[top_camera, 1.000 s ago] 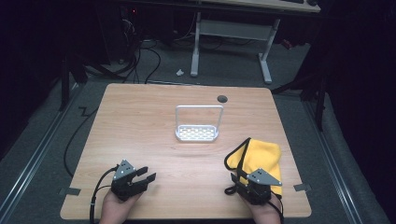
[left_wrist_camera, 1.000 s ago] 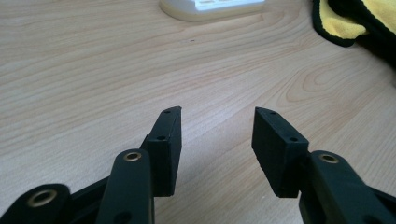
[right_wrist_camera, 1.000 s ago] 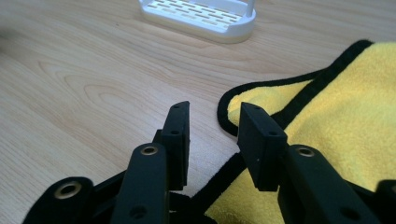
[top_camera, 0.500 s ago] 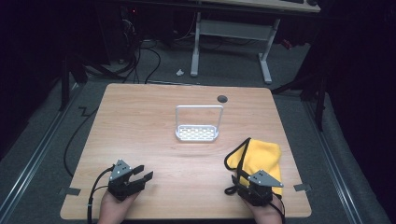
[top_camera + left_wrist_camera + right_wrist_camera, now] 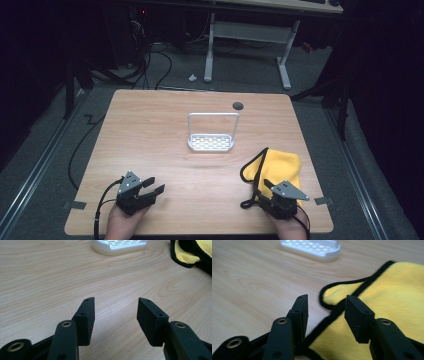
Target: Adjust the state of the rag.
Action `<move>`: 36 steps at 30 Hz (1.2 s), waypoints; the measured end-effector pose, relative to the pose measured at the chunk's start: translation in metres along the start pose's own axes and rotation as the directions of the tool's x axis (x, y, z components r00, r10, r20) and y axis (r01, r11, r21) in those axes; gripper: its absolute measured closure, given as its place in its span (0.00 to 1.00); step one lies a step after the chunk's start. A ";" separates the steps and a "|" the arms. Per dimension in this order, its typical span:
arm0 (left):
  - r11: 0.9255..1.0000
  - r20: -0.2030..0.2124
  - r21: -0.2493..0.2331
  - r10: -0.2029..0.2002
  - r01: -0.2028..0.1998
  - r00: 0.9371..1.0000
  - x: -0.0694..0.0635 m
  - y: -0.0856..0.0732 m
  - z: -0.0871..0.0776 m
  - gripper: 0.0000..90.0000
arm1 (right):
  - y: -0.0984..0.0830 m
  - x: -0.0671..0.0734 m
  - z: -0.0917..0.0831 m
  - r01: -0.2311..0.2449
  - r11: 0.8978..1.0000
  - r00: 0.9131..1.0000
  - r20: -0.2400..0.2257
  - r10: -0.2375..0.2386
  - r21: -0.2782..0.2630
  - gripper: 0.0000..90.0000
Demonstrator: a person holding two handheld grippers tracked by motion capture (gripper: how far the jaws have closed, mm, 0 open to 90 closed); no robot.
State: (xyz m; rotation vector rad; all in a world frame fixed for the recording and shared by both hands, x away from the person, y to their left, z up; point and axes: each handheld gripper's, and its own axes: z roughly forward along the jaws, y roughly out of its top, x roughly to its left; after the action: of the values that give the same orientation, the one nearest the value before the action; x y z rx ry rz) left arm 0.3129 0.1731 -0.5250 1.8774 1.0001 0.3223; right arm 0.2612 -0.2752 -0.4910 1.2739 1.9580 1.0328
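Observation:
A yellow cloth (image 5: 281, 165) with black edging lies crumpled at the table's front right. My right gripper (image 5: 267, 189) sits at its near edge, jaws open and just widened. In the right gripper view the right gripper (image 5: 327, 297) straddles the cloth (image 5: 392, 302) and its black hem without pressing on it. My left gripper (image 5: 155, 184) rests at the front left, open. Its jaws have just been opening with nothing between them, over bare wood in the left gripper view (image 5: 116, 300). A white slotted rack (image 5: 211, 142) with a tall wire handle stands mid-table.
The wooden table (image 5: 150, 130) has a dark round hole (image 5: 238, 105) near its far edge. The rack (image 5: 120, 245) and the cloth (image 5: 187, 252) lie ahead of the left gripper. Cables and a white desk frame (image 5: 247, 32) sit on the floor beyond.
Both grippers' jaws stand a little wider apart than a second ago. Both hands have stayed where they were, and the cloth and rack have not moved.

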 end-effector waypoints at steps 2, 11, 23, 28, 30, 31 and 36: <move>1.000 -0.001 -0.001 -0.002 0.002 1.000 0.001 0.000 0.000 0.54 | 0.001 -0.017 -0.008 -0.020 1.000 0.998 0.064 0.020 -0.011 0.56; 1.000 0.005 0.007 -0.002 0.002 1.000 0.001 -0.001 0.003 0.53 | -0.022 -0.082 -0.017 -0.209 0.977 0.961 0.191 0.199 0.032 0.51; 1.000 0.015 0.007 0.018 -0.018 1.000 -0.004 0.000 0.002 0.53 | -0.029 -0.054 0.016 -0.085 0.981 0.993 0.091 0.070 0.177 0.96; 0.999 0.030 0.010 0.031 -0.031 0.999 -0.009 0.001 0.004 0.53 | -0.020 -0.012 0.031 0.025 0.985 0.998 -0.060 -0.015 0.168 0.99; 0.999 0.034 0.015 0.035 -0.035 0.999 -0.010 0.002 0.004 0.54 | -0.016 0.005 0.036 0.072 0.984 0.993 -0.100 -0.056 0.164 0.99; 0.999 0.038 0.016 0.034 -0.035 0.999 -0.011 0.001 0.005 0.54 | -0.014 0.014 0.038 0.101 0.982 0.989 -0.123 -0.082 0.160 0.99; 0.998 0.077 0.042 0.053 -0.056 0.996 -0.023 0.001 0.013 0.55 | -0.008 0.049 0.046 0.188 0.972 0.966 -0.205 -0.157 0.143 0.99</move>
State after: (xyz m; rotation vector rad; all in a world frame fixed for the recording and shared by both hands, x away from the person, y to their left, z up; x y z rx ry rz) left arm 0.3064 0.1475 -0.5268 1.9454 0.9126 0.2604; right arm 0.2754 -0.2188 -0.5248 1.0941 2.2960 0.9560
